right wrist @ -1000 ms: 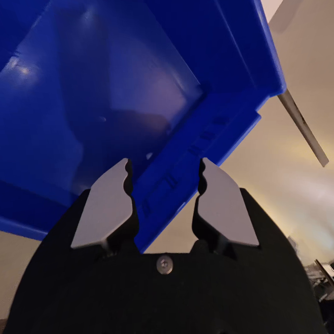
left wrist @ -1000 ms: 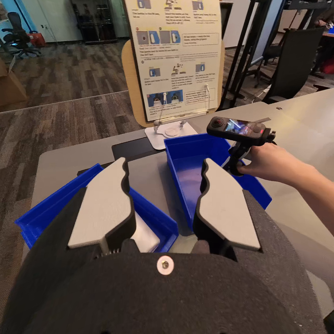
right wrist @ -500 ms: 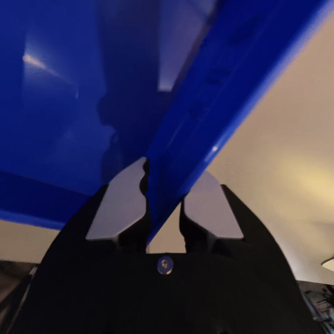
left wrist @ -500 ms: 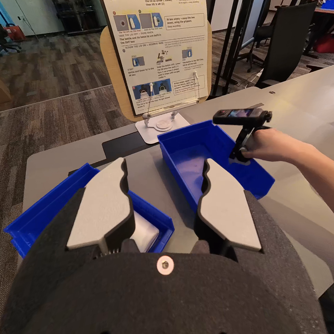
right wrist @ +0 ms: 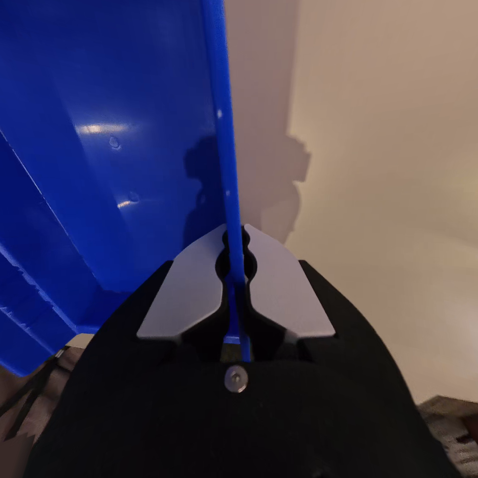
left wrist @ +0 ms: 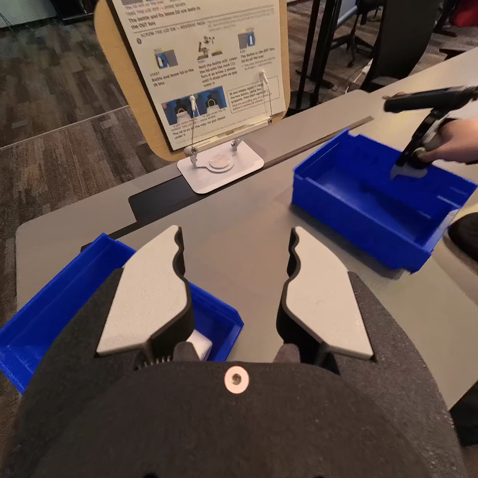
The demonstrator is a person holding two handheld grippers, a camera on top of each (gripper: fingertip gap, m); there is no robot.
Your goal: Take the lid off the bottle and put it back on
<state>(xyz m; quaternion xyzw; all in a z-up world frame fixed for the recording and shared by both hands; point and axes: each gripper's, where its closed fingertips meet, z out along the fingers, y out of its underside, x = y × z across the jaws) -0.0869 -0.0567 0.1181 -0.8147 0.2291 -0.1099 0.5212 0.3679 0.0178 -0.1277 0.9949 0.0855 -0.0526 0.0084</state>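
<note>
My left gripper [left wrist: 235,230] is open and empty above the grey table [left wrist: 232,219]. Below its left finger stands a blue bin [left wrist: 64,292] at the table's left front. A white object [left wrist: 201,345] lies in that bin, mostly hidden by the finger; I cannot tell if it is the bottle. No lid shows. My right gripper [right wrist: 234,230] is shut on the side wall of a second blue bin [right wrist: 222,129], which is empty. In the left wrist view that bin [left wrist: 375,207] sits at the right, with the right gripper [left wrist: 406,169] and a hand at its far wall.
An instruction board [left wrist: 201,69] stands on a white base [left wrist: 219,168] at the table's far edge. A black strip [left wrist: 160,191] runs along the far side. Chairs and stands are on the wooden floor beyond. Bare table lies between the two bins.
My right gripper has closed on the empty bin's wall and drawn the bin to the right, away from the other bin. My left gripper stays open; its view has shifted.
</note>
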